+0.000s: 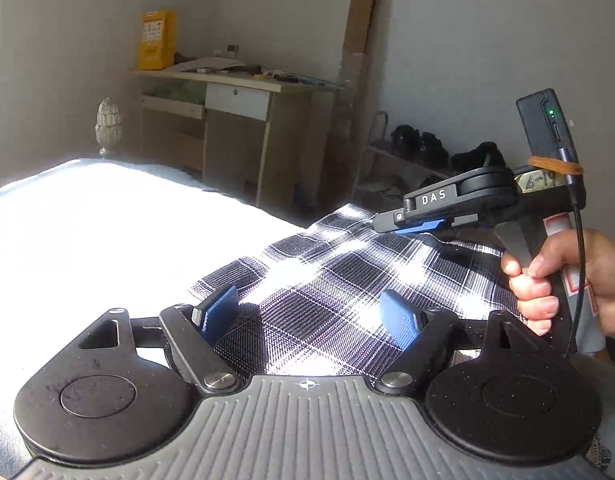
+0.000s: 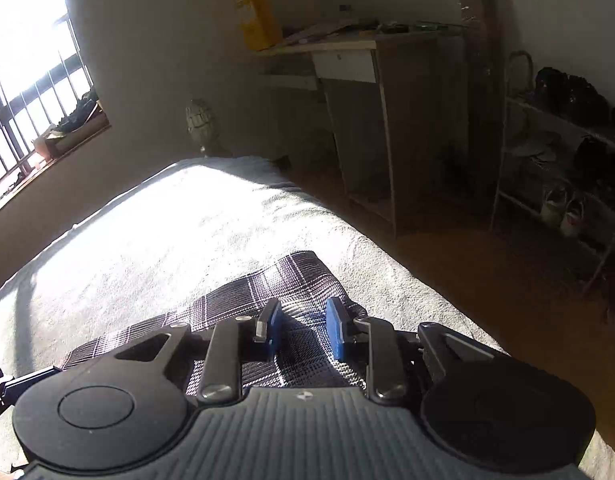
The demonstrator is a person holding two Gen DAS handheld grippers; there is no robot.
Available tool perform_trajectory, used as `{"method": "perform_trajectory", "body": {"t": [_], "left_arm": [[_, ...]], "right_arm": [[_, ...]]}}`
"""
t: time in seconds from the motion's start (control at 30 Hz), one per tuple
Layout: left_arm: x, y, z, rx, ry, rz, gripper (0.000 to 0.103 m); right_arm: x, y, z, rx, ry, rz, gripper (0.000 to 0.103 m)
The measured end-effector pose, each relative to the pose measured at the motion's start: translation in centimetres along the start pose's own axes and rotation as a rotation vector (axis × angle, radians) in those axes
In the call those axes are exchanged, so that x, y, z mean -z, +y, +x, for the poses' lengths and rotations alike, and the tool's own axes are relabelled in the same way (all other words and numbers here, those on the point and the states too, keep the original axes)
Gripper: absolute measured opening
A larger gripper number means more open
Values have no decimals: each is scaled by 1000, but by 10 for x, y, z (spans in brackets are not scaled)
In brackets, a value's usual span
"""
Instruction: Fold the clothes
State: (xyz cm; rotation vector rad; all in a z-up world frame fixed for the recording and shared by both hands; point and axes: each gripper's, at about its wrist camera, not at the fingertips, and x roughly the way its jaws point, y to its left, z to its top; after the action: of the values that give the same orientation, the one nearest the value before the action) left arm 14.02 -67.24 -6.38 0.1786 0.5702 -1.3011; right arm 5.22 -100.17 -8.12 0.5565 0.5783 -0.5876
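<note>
A black-and-white plaid garment [image 1: 347, 276] lies flat on the pale bedspread [image 1: 107, 232], near the bed's right edge. My left gripper [image 1: 307, 318] hovers over the garment's near part with its blue pads [image 1: 217, 312] far apart, open, and only flat cloth below them. Further along the garment a hand holds my right gripper [image 1: 383, 224] just above the far edge. In the right wrist view the right gripper [image 2: 303, 328] stands over the plaid garment [image 2: 243, 300] with a narrow gap between its pads [image 2: 335, 330]. No cloth is pinched there.
Beyond the bed stand a wooden desk [image 1: 235, 120] with a white drawer and a yellow box [image 1: 155, 40], a carved bedpost knob [image 1: 107, 124] and a shoe rack [image 2: 563, 168]. A barred window [image 2: 31, 80] is on the left. The bare floor [image 2: 487, 280] lies to the right of the bed.
</note>
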Motion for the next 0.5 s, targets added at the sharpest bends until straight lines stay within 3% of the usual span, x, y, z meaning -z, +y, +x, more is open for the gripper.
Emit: {"method": "perform_trajectory", "body": {"t": [0.07, 0.13, 0.23, 0.3, 0.43, 0.5], "left_arm": [[-3, 2, -6, 2, -25, -5, 80], [-3, 6, -6, -19, -34, -20, 86], [-1, 20, 3, -75, 43, -67, 86], [2, 30, -6, -96, 31, -94, 86], [3, 41, -43, -85, -51, -93, 86], [6, 27, -64, -11, -99, 14, 87]], "right_arm": [[-2, -13, -8, -58, -34, 93, 27], [-3, -17, -14, -100, -50, 94, 27], [-6, -21, -8, 87, 9, 71, 27], [-5, -34, -20, 150, -24, 125, 27], [14, -55, -82, 14, -112, 162, 27], [35, -46, -115, -62, -146, 87, 27]]}}
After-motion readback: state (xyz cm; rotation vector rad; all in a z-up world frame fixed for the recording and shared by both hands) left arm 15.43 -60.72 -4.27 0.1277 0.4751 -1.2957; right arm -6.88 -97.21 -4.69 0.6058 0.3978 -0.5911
